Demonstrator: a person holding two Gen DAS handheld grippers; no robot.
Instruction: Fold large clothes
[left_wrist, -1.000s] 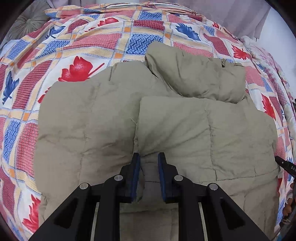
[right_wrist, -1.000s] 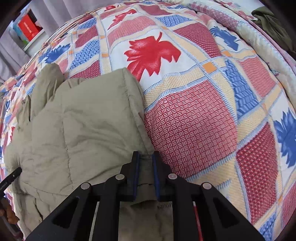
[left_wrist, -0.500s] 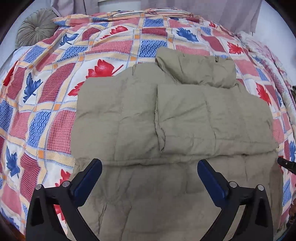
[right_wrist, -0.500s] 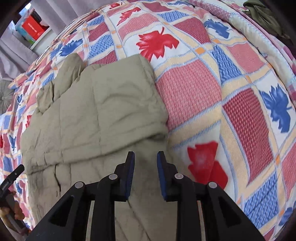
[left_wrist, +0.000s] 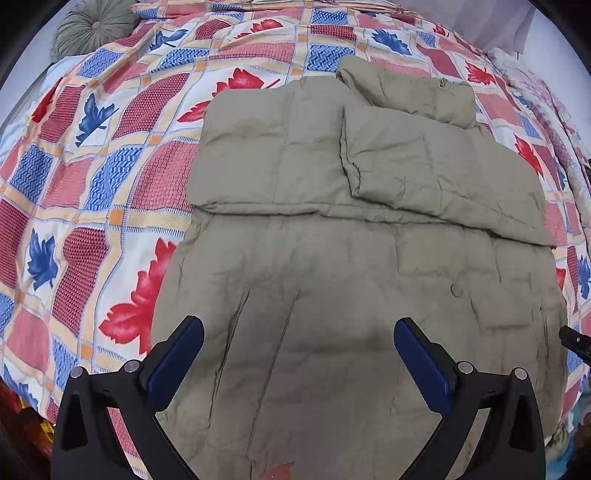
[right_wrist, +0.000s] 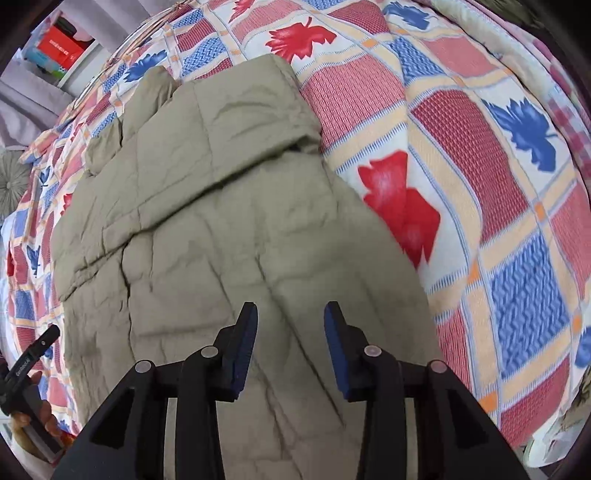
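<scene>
At the bottom of the left wrist view, the left gripper (left_wrist: 298, 334) stands spread to its widest, its blue pads well apart, with nothing between them but the fabric lying below. At the bottom of the right wrist view, the right gripper (right_wrist: 290, 323) is partly spread and its jaws are opening; no cloth is caught between the pads.

Beneath both lies the khaki quilted jacket (left_wrist: 351, 266), filling the centre and lower part of each frame. Its lower portion spreads flat toward the grippers, creased lengthwise. Above that, in the middle of the left view, a folded layer (left_wrist: 436, 173) lies across the garment's right side, and a rolled collar or hood (left_wrist: 406, 88) sits at the top centre.

The jacket rests on a patchwork bedspread (left_wrist: 92, 177) with red and blue leaves. In the far upper left of the left view sits a round grey-green cushion (left_wrist: 92, 29). In the upper left of the right view, a shelf holds a red box (right_wrist: 61, 46).
</scene>
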